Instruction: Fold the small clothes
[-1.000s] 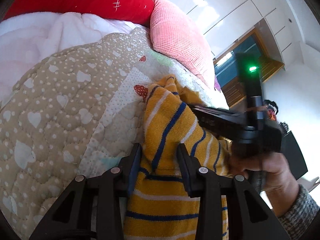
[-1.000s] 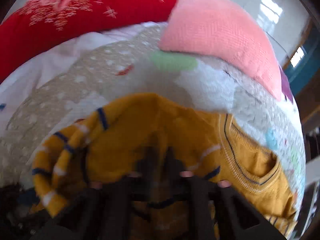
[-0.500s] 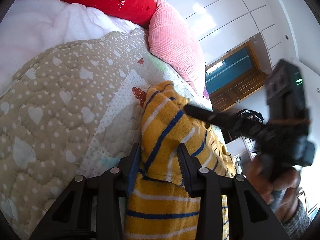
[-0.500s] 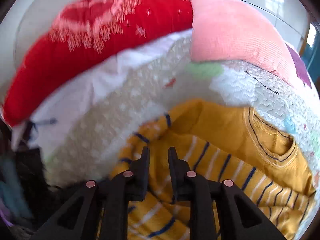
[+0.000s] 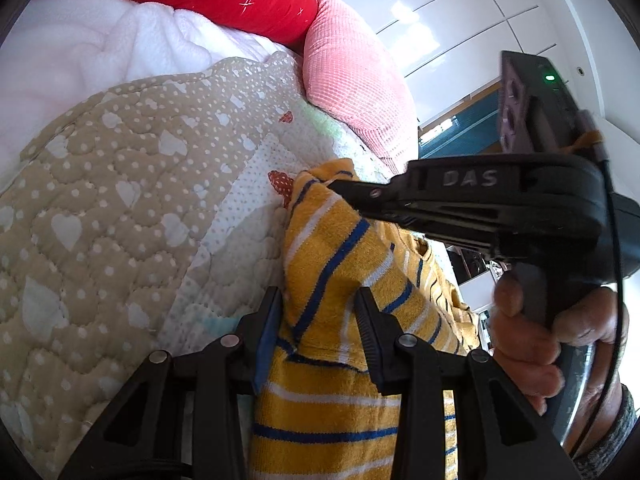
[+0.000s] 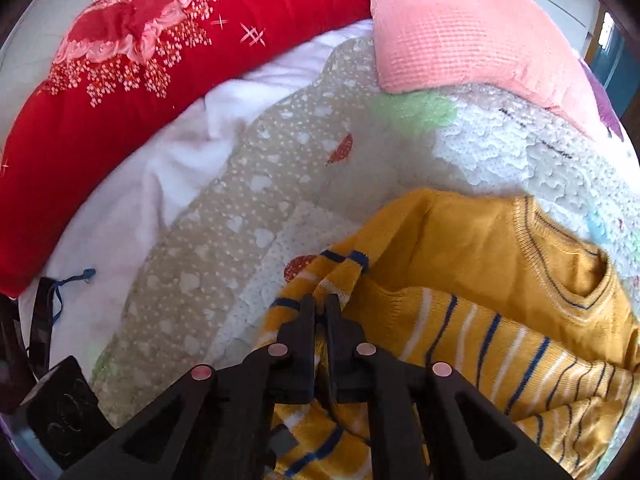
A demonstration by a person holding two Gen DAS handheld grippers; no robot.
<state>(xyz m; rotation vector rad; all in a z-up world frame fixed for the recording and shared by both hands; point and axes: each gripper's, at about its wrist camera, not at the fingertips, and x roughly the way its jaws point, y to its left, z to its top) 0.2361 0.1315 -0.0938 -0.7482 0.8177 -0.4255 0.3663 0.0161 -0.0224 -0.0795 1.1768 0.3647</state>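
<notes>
The right gripper [image 6: 319, 308] has its two black fingers pressed almost together on a fold of the yellow striped sweater [image 6: 480, 280], near the cuff of a sleeve. In the left wrist view this gripper reaches in from the right, nearly level, and a hand [image 5: 552, 336] is wrapped around its handle below, with a grey knitted cuff at the wrist. The left gripper [image 5: 318, 312] is spread about half, and a bunched sleeve of the sweater fills the gap between its fingers and touches both. The sweater is soft knit with blue and white stripes and a ribbed V-neck; it lies on the bed, on a quilted beige cover [image 5: 100, 200] with white hearts and dots. Beyond both grippers lie a red pillow [image 6: 120, 80] and a pink waffle-textured pillow [image 6: 460, 28].
</notes>
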